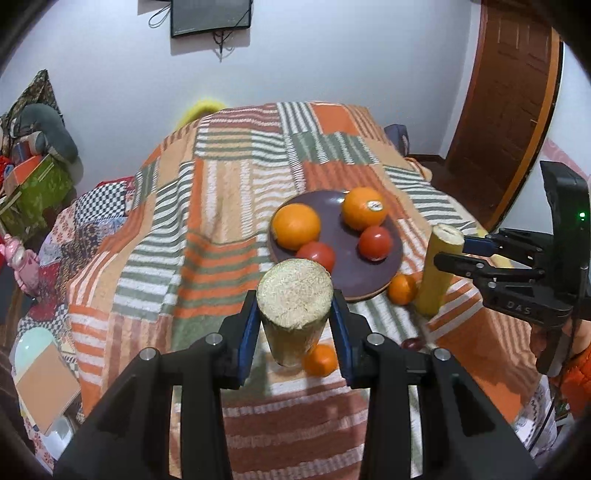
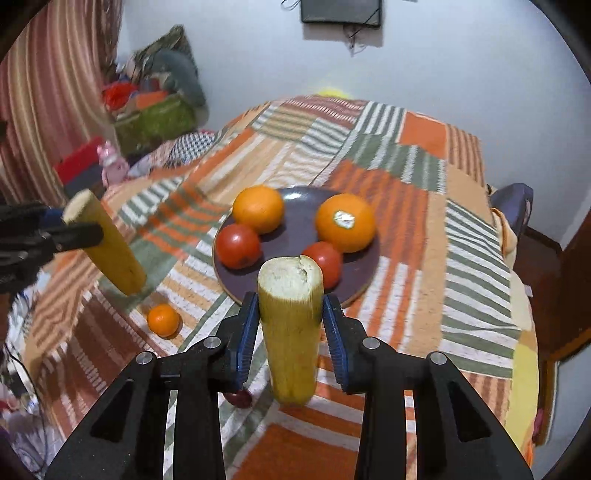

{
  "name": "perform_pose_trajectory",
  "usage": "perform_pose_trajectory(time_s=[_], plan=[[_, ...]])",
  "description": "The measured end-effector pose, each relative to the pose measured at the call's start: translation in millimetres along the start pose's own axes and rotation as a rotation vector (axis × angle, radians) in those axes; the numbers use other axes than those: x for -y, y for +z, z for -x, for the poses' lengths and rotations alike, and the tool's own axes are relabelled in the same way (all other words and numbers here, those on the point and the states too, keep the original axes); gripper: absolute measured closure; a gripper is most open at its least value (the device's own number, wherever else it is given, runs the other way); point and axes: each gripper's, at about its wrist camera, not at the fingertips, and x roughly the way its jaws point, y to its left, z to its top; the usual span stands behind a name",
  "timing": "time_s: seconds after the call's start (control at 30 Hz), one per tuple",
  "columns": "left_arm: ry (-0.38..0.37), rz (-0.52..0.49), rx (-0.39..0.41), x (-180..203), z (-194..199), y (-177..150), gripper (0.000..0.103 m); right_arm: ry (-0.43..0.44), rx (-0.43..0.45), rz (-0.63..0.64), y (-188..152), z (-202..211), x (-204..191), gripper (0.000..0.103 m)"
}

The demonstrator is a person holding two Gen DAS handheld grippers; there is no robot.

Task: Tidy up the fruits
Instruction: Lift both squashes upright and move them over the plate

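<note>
Left wrist view shows the left tool (image 1: 295, 321) clamped on a yellow cut stalk (image 1: 293, 308) and the right tool (image 1: 452, 251) clamped on a second stalk (image 1: 439, 273), both lifted above the tabletop (image 1: 207, 221) near the plate (image 1: 343, 273). Next, I judge, each needs lowering beside the plate's oranges and tomatoes; "DAS" is readable on the right tool, the orange's sticker (image 1: 375, 205) is not.

In the left wrist view, the plate (image 1: 343, 273) sits right of centre on the patchwork blanket (image 1: 207, 221), carrying two oranges (image 1: 295, 226) toward its upper side and two tomatoes (image 1: 375, 242) below them. A cut stalk piece (image 1: 293, 314) stands upright between the left gripper (image 1: 294, 332) fingers at lower centre. A mandarin (image 1: 402, 290) lies just off the plate's lower right edge, another mandarin (image 1: 320, 360) below it. At right, the right gripper (image 1: 448, 251) holds a second stalk piece (image 1: 439, 269). A wall screen (image 1: 211, 16) hangs at the top.
</note>
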Motion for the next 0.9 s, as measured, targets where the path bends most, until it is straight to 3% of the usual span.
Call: perform_pose_trajectory(time_s=[0.47, 0.9], plan=[[-0.098, -0.022, -0.008, 43, -36, 38, 0.066, -0.008, 0.132, -0.054, 28, 26, 26, 0.071], [-0.119, -0.027, -0.068, 56, -97, 66, 0.066, -0.032, 0.093, -0.044, 45, -18, 41, 0.071]])
